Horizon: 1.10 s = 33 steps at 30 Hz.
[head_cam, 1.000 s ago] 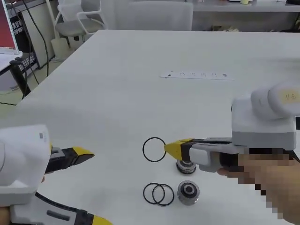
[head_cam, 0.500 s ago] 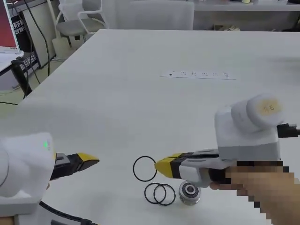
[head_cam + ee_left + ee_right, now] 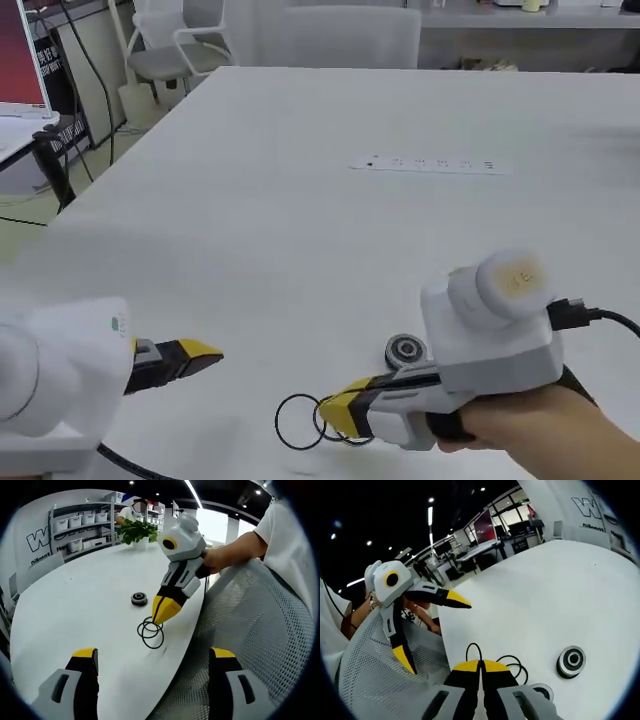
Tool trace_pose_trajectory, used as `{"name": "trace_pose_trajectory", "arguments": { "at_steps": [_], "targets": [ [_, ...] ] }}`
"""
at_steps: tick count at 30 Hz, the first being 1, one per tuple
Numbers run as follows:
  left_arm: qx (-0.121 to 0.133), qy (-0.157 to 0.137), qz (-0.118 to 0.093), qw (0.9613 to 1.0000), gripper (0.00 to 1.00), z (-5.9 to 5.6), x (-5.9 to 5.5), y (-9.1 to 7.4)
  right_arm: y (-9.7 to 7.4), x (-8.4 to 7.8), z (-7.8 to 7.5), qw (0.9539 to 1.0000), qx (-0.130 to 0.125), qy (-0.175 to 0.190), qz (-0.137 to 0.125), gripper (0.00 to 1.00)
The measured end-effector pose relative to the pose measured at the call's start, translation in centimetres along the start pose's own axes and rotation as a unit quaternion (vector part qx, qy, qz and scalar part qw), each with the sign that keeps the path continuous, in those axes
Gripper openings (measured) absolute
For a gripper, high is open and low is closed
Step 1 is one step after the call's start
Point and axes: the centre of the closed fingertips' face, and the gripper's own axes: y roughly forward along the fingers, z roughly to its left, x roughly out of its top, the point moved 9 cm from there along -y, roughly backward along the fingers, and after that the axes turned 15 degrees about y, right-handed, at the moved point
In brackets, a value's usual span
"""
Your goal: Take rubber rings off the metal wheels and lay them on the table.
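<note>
Two rubber rings [image 3: 512,666] are lying by a metal wheel [image 3: 405,350] at the near edge of the worktop [image 3: 300,220]; the right hand-held gripper [image 3: 332,415] is pinching a third ring [image 3: 298,422] in closed jaws, the left hand-held gripper [image 3: 153,654] gaping empty. Light, floppy, stretchy stuff by the look of it, so any spot on the thin band is looking grippable.

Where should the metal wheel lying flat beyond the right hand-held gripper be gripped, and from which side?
Likely across its outer rim, coming straight down from above. The metal wheel lies flat, hub up, so only its round edge gives two opposed faces. The open left hand-held gripper is free; the right hand-held gripper is shut on a rubber ring.
</note>
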Motion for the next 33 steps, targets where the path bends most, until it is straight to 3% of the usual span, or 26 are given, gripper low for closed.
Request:
{"name": "trace_pose_trajectory", "arguments": {
  "at_steps": [7, 33],
  "targets": [
    [-0.005, -0.008, 0.002, 1.0, 0.9, -0.1, -0.1, 0.1, 0.4, -0.7, -0.3, 0.9997, -0.008, -0.01, 0.019, 0.0],
    [-0.01, -0.017, 0.002, 0.9998, 0.89, -0.3, -0.3, 0.2, 1.0, -1.7, -1.4, 0.9974, -0.033, -0.042, 0.049, 0.0]
  ]
}}
